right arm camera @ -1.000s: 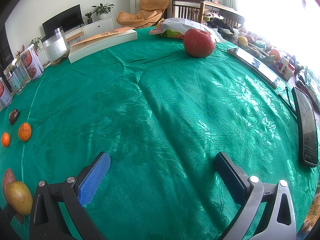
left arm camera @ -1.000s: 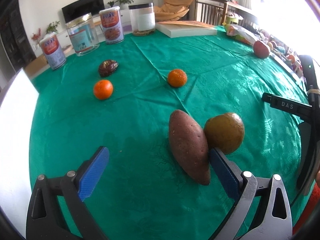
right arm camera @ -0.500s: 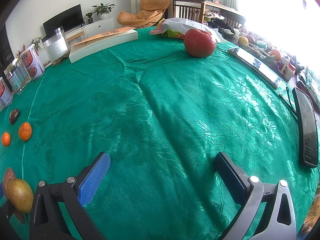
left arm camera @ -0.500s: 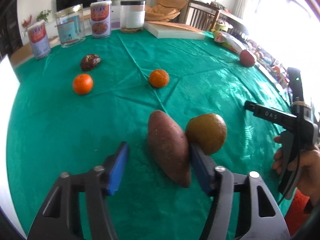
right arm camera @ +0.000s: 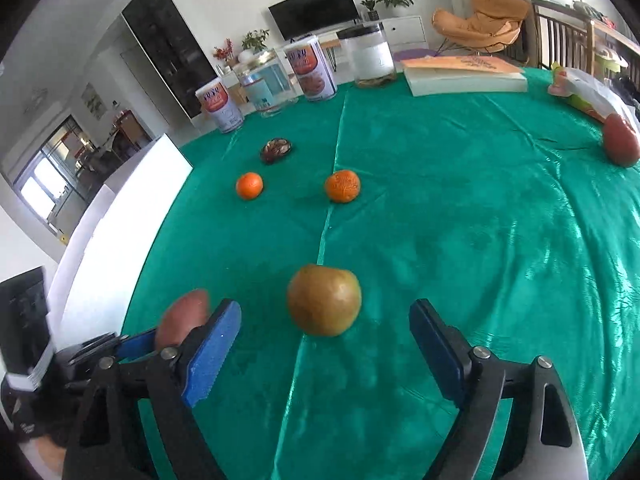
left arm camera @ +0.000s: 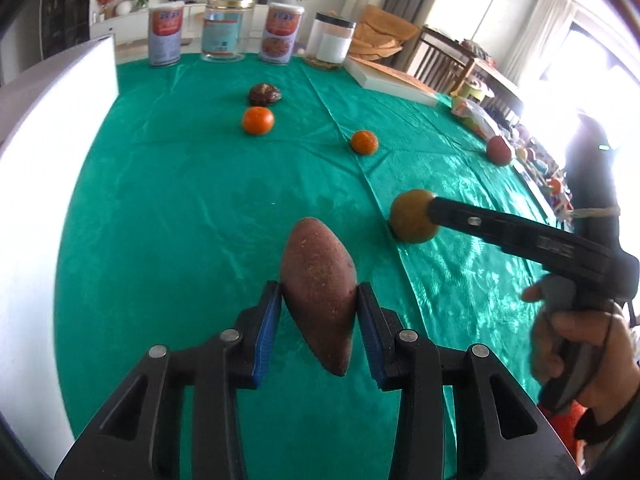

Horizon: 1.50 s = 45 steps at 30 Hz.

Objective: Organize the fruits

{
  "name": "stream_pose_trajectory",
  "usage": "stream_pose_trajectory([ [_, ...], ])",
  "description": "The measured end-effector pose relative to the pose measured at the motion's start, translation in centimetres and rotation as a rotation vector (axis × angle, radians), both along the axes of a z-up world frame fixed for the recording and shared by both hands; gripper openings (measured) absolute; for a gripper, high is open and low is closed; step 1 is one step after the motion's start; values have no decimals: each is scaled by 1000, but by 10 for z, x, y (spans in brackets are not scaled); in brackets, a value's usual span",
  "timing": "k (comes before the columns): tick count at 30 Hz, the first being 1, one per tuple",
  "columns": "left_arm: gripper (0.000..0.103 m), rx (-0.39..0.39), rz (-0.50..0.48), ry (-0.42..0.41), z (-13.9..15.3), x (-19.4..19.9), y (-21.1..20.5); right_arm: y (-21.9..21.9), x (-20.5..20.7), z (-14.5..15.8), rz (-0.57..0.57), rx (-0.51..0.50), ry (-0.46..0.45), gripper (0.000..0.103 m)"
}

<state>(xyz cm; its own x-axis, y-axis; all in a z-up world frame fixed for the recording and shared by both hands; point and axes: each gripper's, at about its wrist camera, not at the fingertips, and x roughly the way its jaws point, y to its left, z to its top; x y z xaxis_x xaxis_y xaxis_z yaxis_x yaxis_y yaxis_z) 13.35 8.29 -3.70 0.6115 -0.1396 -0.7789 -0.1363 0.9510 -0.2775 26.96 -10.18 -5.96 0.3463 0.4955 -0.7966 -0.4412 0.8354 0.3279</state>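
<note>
My left gripper [left arm camera: 318, 324] is shut on a reddish-brown sweet potato [left arm camera: 318, 280] and holds it above the green tablecloth [left arm camera: 180, 200]; it also shows in the right wrist view [right arm camera: 182, 318]. My right gripper [right arm camera: 326, 348] is open, its fingers on either side of a brownish-green round fruit [right arm camera: 324, 300] that rests on the cloth without touching them. In the left wrist view that fruit [left arm camera: 412, 216] lies just past the right gripper's finger [left arm camera: 480, 224]. Two oranges [right arm camera: 249, 185] [right arm camera: 342, 186], a dark brown fruit [right arm camera: 275, 147] and a red apple [right arm camera: 620, 142] lie farther off.
Two cans, a glass jar [right arm camera: 266, 84] and a white-filled jar [right arm camera: 370, 58] stand along the far edge. A book [right arm camera: 464, 76] and a plastic bag [right arm camera: 588, 94] lie at the back right. A white board [left arm camera: 44, 168] borders the table's left side.
My left gripper closed on the sweet potato and lifted it away from the round fruit. My right gripper swung left and now frames the round fruit.
</note>
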Motion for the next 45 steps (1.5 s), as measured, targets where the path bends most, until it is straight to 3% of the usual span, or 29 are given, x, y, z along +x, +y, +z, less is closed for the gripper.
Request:
stream_pose_trajectory([
  [1,39,-2,10,-14,8,-10,4,5,5,-9,-8,-7,40,64],
  [2,39,-5,22,-31,17,-21,8,6,8,-15,-21,-5,65,49],
  [5,39,-43,69,-97,49,-59,31,4,1,-9,-66,-8,41,48],
  [7,39,-69,104,-148,74,-88,51,8,-15,9,-34,7,4,48],
  [11,39,-32,214,-225,117,-136,99,53,-57,63,130,74,-63,48],
  [14,39,11,322,-225,127,-157,143,115,-98,95,294,156,-69,48],
  [17,39,83,440,-187,116,-172,182,181,-142,106,456,216,-28,48],
  [21,39,109,566,-89,81,-191,226,260,-188,86,602,198,22,48],
  [25,39,109,631,18,42,-201,251,310,-205,51,650,109,64,48],
  [29,38,119,641,65,22,-205,258,329,-206,40,634,35,1,49],
  [31,41,153,645,58,22,-200,256,329,-202,48,611,47,-39,51],
  [33,70,158,654,37,28,-201,253,316,-197,62,585,101,-81,60],
  [35,82,170,663,-11,39,-201,246,293,-190,78,539,133,-145,69],
  [39,92,200,610,-128,67,-197,209,220,-166,92,388,150,-267,91],
  [42,93,198,499,-193,82,-183,161,147,-135,78,232,107,-286,94],
  [45,96,175,343,-223,88,-158,105,72,-103,41,72,-26,-273,94],
])
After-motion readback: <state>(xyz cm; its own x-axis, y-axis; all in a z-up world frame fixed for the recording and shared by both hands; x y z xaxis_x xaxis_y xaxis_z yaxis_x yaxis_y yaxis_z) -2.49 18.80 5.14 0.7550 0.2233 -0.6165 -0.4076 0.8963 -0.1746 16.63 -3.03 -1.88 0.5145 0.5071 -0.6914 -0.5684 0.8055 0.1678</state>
